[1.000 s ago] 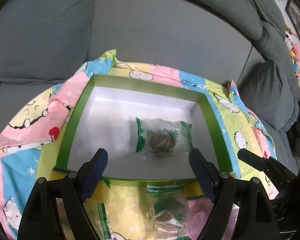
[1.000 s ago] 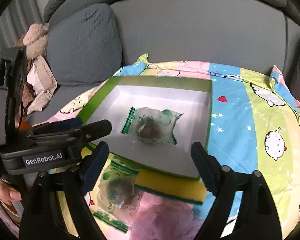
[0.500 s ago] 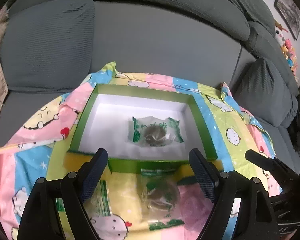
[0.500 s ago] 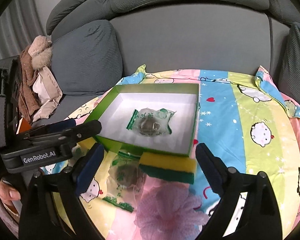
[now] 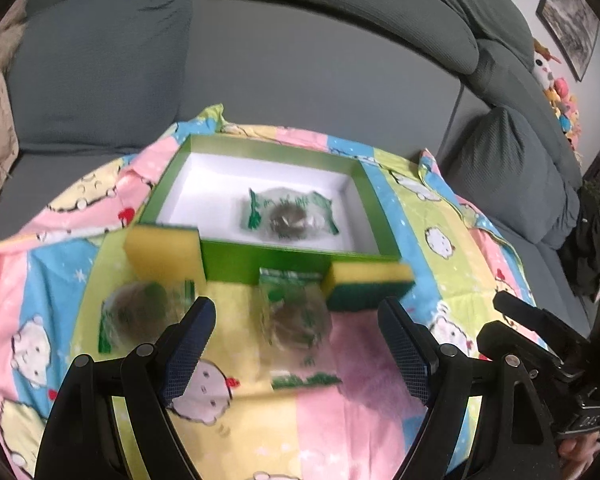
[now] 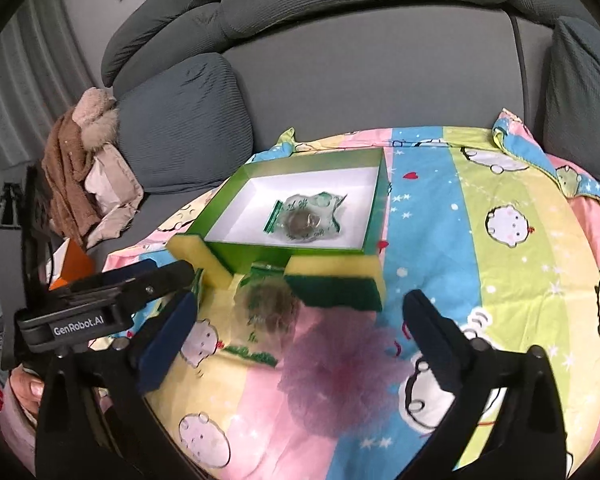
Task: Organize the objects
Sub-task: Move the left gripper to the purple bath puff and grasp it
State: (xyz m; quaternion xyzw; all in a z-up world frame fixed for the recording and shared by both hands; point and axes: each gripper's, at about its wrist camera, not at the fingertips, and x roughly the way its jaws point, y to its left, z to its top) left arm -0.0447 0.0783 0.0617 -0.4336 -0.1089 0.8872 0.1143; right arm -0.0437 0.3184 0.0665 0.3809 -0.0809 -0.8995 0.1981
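A green box (image 5: 260, 258) (image 6: 374, 208) with a white floor lies on a cartoon-print cloth. One clear packet with green print (image 5: 290, 216) (image 6: 306, 220) lies inside it. Two more packets lie in front of the box, one in the middle (image 5: 294, 316) (image 6: 264, 312) and one to the left (image 5: 140, 312). Two yellow-green sponges flank them, one left (image 5: 162, 250) (image 6: 192, 254) and one right (image 5: 366, 282) (image 6: 334, 280). A purple mesh puff (image 6: 340, 368) lies nearest. My left gripper (image 5: 296, 350) and right gripper (image 6: 296, 336) are open and empty, above the near items.
The cloth (image 6: 500, 240) covers a table in front of a grey sofa (image 5: 300, 60). Clothes (image 6: 80, 168) are heaped on the sofa's left end. An orange object (image 6: 74, 266) sits by the table's left edge. Plush toys (image 5: 556, 88) sit at the far right.
Both grippers have pulled back and up from the box. The sponges, the two outside packets and the purple puff have come into view. Both stay open.
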